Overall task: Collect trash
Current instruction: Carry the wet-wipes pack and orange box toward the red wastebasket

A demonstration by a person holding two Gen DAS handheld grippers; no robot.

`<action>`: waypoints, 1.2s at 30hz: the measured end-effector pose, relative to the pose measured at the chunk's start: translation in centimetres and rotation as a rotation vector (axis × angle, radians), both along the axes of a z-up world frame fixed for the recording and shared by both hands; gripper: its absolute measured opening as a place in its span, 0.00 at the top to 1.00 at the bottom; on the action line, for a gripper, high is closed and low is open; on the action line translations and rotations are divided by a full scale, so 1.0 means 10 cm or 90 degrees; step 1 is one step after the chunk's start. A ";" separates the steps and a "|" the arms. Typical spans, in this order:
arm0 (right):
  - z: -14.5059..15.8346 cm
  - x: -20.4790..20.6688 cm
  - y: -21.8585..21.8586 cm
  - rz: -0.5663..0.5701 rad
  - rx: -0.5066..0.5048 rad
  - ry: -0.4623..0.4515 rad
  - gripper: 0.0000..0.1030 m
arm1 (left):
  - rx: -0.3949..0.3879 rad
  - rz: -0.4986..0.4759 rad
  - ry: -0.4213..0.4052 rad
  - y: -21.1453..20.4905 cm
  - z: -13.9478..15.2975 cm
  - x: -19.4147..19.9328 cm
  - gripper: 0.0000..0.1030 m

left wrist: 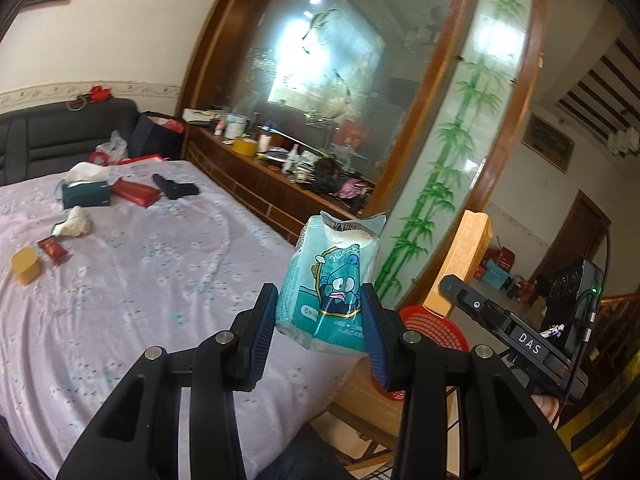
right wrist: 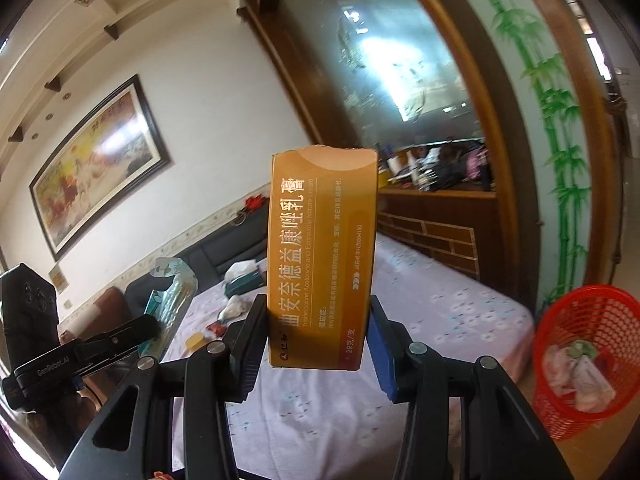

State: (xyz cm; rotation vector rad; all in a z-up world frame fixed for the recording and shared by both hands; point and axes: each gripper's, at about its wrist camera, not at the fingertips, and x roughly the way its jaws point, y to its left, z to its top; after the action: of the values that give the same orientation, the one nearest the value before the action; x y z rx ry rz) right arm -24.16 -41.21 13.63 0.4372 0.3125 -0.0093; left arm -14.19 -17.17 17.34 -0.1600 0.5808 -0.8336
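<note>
My left gripper [left wrist: 320,320] is shut on a torn teal tissue packet [left wrist: 332,280] with a cartoon print, held up above the table's right edge. My right gripper [right wrist: 316,340] is shut on an orange medicine box [right wrist: 322,260], held upright in the air; that box [left wrist: 460,264] and the right gripper also show at the right of the left wrist view. A red mesh waste basket [right wrist: 580,360] with crumpled paper inside stands on the floor at the right; it also shows in the left wrist view [left wrist: 436,328] behind the fingers.
The table has a lilac flowered cloth [left wrist: 140,280]. On it lie a teal tissue box [left wrist: 86,194], a crumpled tissue [left wrist: 74,222], red wrappers [left wrist: 134,192], a yellow block [left wrist: 26,266] and a black toy pistol [left wrist: 176,188]. A cluttered wooden sideboard [left wrist: 280,160] runs behind.
</note>
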 end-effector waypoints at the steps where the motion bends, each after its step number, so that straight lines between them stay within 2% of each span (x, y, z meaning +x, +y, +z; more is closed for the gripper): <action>1: 0.01 -0.03 -0.03 -0.006 -0.001 -0.002 0.52 | 0.000 -0.007 -0.001 -0.04 0.01 -0.02 0.61; 23: 0.07 -0.88 -0.93 -0.180 0.006 -0.009 0.52 | 0.004 -0.156 -0.016 -1.19 0.07 -0.31 0.61; 36: -0.04 -1.19 -1.35 -0.252 0.016 0.015 0.52 | 0.029 -0.230 0.004 -1.87 -0.09 -0.39 0.61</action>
State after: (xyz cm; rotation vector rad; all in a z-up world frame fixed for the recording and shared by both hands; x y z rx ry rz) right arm -36.10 -54.71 13.20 0.5186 0.2447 -0.3967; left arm -18.05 -35.83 16.42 -0.0152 0.6443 -1.1683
